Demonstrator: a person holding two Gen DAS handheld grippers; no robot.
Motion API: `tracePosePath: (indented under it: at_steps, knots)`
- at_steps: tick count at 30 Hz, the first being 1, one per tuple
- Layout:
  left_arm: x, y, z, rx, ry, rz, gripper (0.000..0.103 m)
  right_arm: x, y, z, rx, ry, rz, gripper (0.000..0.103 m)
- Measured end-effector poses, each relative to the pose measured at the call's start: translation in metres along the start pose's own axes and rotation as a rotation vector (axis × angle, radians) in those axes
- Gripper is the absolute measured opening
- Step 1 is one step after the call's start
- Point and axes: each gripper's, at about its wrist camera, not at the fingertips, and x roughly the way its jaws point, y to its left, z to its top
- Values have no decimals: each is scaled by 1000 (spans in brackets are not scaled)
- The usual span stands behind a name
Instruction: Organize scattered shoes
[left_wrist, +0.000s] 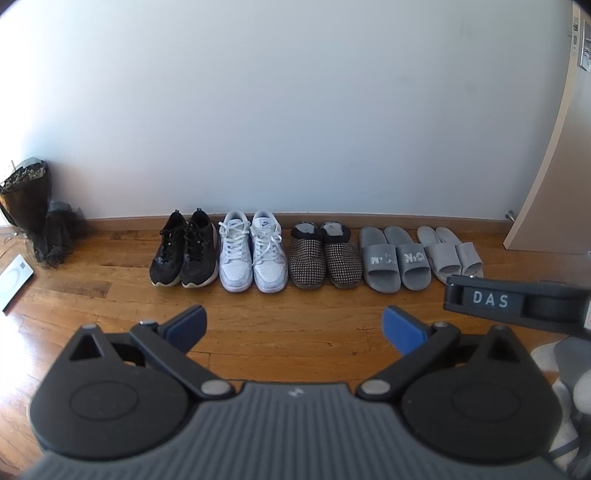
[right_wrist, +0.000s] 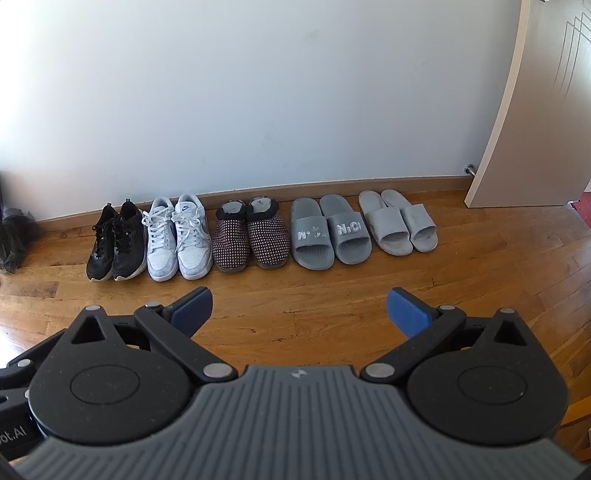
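Five pairs of shoes (right_wrist: 255, 232) stand in a row against the far wall (right_wrist: 258, 92). The left gripper (left_wrist: 294, 325) and right gripper (right_wrist: 300, 308) hang nearer, jaws wide apart, empty. Far left, a dark bundle (left_wrist: 33, 210) is hard to identify.

Both wrist views look forward, low over the wooden plank floor (left_wrist: 295, 332), sharing the row of paired shoes (right_wrist: 258, 232) along the white wall (left_wrist: 295, 110).
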Motion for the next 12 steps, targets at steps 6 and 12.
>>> tracePosePath:
  at_steps: [6, 12]
  knots:
    - [1, -1, 1, 3, 12, 10, 103, 1, 1, 0, 7, 13, -2, 102]
    - [2, -5, 0, 22, 9, 13, 103, 5, 1, 1, 14, 28, -1, 102]
